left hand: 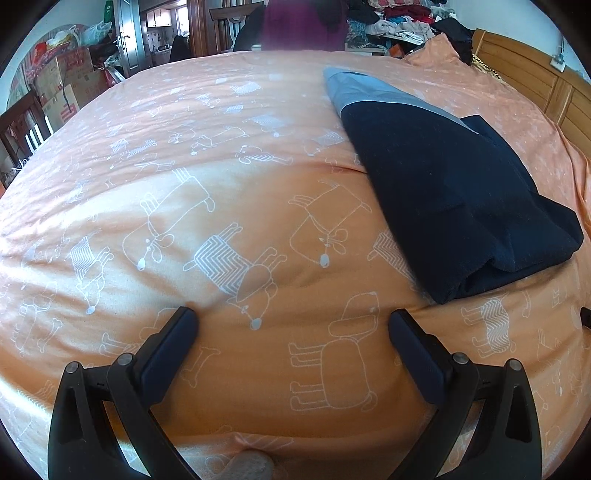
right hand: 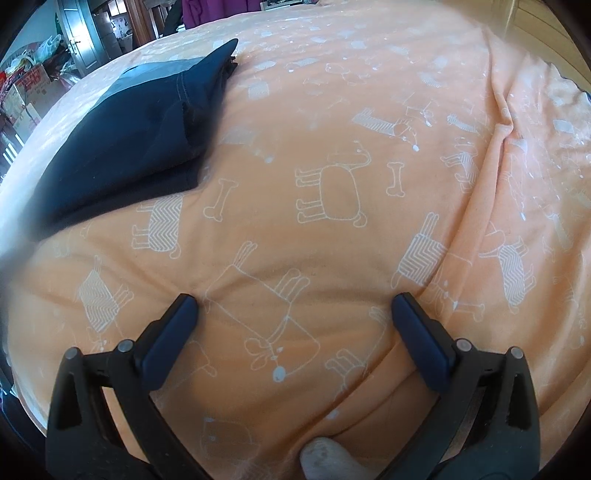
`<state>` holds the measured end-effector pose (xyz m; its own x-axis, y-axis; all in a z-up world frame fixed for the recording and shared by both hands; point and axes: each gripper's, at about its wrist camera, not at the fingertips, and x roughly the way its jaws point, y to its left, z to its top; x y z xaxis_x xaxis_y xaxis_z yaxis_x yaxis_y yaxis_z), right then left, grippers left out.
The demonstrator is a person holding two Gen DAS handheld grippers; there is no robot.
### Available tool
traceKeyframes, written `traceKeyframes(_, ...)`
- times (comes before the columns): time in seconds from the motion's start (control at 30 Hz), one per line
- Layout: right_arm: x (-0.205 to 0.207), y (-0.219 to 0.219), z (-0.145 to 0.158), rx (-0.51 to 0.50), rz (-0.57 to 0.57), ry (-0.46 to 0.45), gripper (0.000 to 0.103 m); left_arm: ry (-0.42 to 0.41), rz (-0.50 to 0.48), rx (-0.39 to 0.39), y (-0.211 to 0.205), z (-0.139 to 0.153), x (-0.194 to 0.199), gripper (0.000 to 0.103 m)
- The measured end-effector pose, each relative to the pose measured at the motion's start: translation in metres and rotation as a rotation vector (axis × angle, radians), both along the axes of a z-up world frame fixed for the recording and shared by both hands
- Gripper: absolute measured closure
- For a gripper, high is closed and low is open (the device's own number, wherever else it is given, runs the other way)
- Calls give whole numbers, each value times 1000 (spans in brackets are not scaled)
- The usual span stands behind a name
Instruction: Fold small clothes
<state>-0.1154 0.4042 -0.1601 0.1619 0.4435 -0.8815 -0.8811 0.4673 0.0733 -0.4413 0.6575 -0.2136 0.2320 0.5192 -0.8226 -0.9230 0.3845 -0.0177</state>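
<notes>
A folded dark navy garment with a grey-blue band at its far end lies on the orange bedspread, to the right in the left wrist view. In the right wrist view the same garment sits at the upper left. My left gripper is open over bare bedspread, left of and nearer than the garment's close corner. My right gripper is also open over the bedspread, well right of the garment. Neither holds anything. A small pale grey object shows at the bottom edge of each view.
A wooden headboard runs along the right. Beyond the bed's far edge are piled clothes, a person in a purple top, a chair, cardboard boxes and a door. A fold ridge crosses the bedspread.
</notes>
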Motion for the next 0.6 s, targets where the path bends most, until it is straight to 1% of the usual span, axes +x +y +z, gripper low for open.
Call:
traceKeyframes(0.27,1,0,0,20,-20,-3,0,-3,2,1,0,0,0,0)
traceKeyframes(0.6,2,0,0,17,-24,7,0,-14,8,2,-3,2,1,0)
